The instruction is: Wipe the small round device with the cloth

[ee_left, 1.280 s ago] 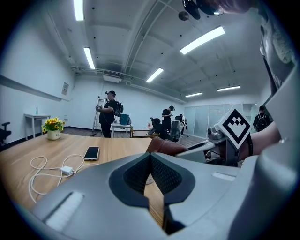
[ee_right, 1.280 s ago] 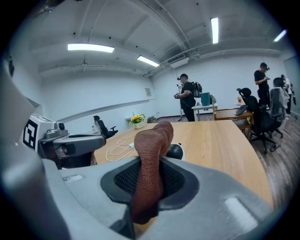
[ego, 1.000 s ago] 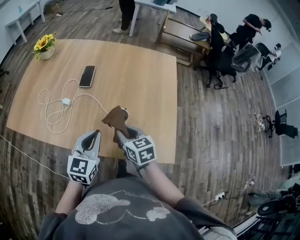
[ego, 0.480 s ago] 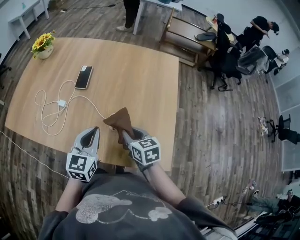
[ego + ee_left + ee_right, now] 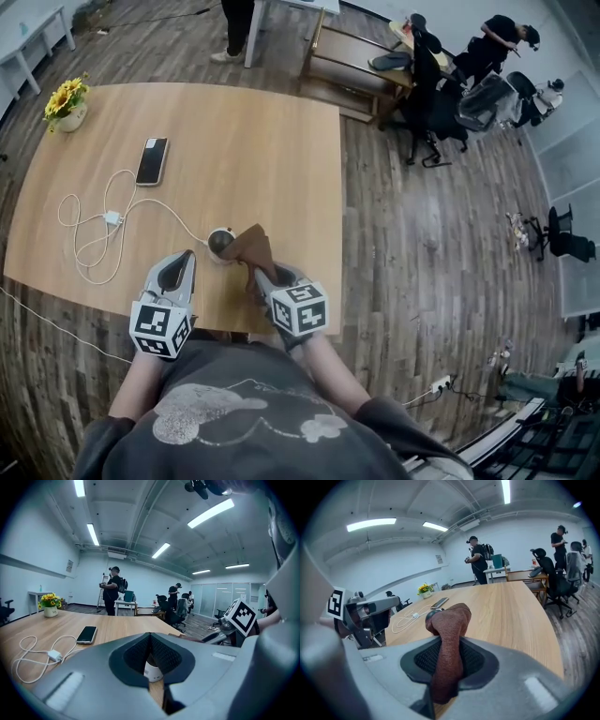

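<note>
The small round device (image 5: 221,243), white with a dark top, stands on the wooden table (image 5: 281,150) near its front edge. A brown cloth (image 5: 251,246) hangs bunched from my right gripper (image 5: 256,272), which is shut on it; the cloth's top touches the device's right side. In the right gripper view the cloth (image 5: 449,644) rises between the pads and hides most of the device (image 5: 431,615). My left gripper (image 5: 186,257) is shut and holds nothing, just left of the device. Through its jaws the device (image 5: 152,671) shows close ahead.
A white cable with an adapter (image 5: 111,217) loops across the table's left part and runs to the device. A black phone (image 5: 151,160) lies farther back, a pot of yellow flowers (image 5: 66,101) at the far left corner. Office chairs (image 5: 427,94) and people stand beyond the table.
The cloth covered the device half a second ago; now it has shifted to the right, and the device's dark top shows left of it. The left gripper stays beside it.
</note>
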The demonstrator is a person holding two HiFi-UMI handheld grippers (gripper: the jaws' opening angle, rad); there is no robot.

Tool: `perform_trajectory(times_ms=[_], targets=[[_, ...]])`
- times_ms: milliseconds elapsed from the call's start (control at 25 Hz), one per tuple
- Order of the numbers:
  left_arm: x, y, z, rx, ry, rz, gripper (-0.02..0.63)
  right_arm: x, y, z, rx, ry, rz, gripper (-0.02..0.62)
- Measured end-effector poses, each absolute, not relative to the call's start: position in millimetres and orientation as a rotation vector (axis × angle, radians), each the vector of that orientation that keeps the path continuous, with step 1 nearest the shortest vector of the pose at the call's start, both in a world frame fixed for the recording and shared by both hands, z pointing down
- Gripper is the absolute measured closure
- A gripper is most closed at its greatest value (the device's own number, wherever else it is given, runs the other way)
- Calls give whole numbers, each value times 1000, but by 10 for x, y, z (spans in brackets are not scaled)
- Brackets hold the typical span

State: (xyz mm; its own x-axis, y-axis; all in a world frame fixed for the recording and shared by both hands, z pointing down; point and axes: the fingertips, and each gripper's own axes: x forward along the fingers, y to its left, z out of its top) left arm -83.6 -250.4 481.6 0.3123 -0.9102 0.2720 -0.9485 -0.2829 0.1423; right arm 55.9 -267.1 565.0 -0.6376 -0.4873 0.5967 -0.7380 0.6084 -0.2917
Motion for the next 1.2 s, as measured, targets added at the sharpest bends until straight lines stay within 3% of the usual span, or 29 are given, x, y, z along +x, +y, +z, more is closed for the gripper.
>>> perform_trajectory(times_ms=[280, 600, 1200], targets=[[-900, -2540, 4699, 2369, -1612, 195, 588, 196, -2372, 5168, 893, -2548, 593, 517], [-1106, -2314, 4753, 2367, -1585, 229, 588, -144, -2297, 5558, 828, -2416, 501, 517], [-1271, -2145, 4913, 2330, -1562, 227, 588, 15, -2234, 6285, 886, -2160, 773, 517]])
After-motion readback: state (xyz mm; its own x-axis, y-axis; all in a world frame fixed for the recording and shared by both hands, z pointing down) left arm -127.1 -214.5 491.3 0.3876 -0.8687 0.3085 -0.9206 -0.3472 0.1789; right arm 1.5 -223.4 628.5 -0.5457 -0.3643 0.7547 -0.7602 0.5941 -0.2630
